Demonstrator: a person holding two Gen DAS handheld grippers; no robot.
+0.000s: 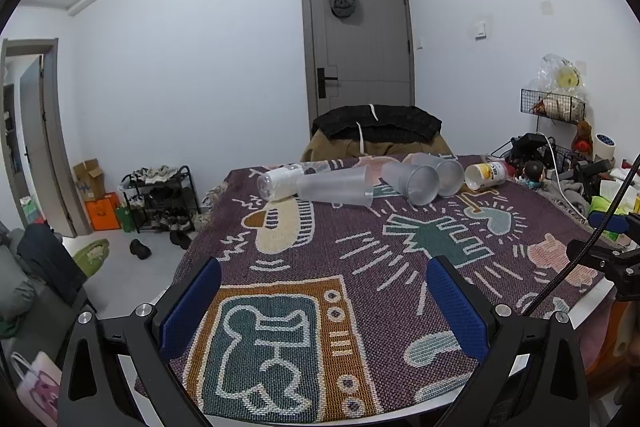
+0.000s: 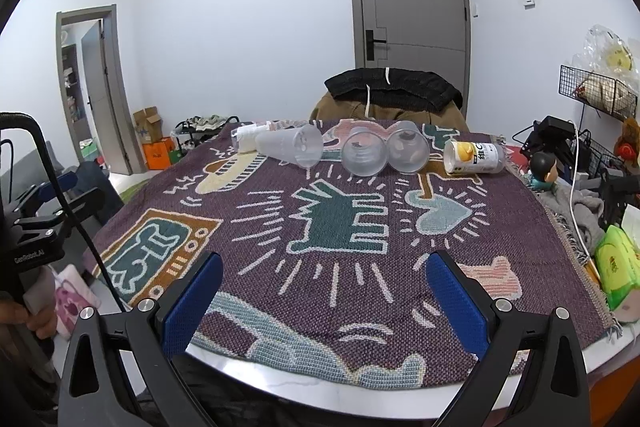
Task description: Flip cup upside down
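Three clear plastic cups lie on their sides at the far end of the patterned cloth: a left cup (image 1: 336,186) (image 2: 290,146), a middle cup (image 1: 410,181) (image 2: 363,151) and a right cup (image 1: 446,174) (image 2: 408,147). Their mouths face roughly toward me. My left gripper (image 1: 322,301) is open and empty above the near left of the cloth. My right gripper (image 2: 323,293) is open and empty above the near edge, far from the cups.
A white bottle (image 1: 280,183) lies left of the cups, and a yellow-labelled bottle (image 2: 474,157) lies right of them. The table's white edge (image 2: 280,377) is near. Clutter, cables and a green pack (image 2: 618,267) crowd the right side. A chair with clothes (image 2: 392,95) stands behind.
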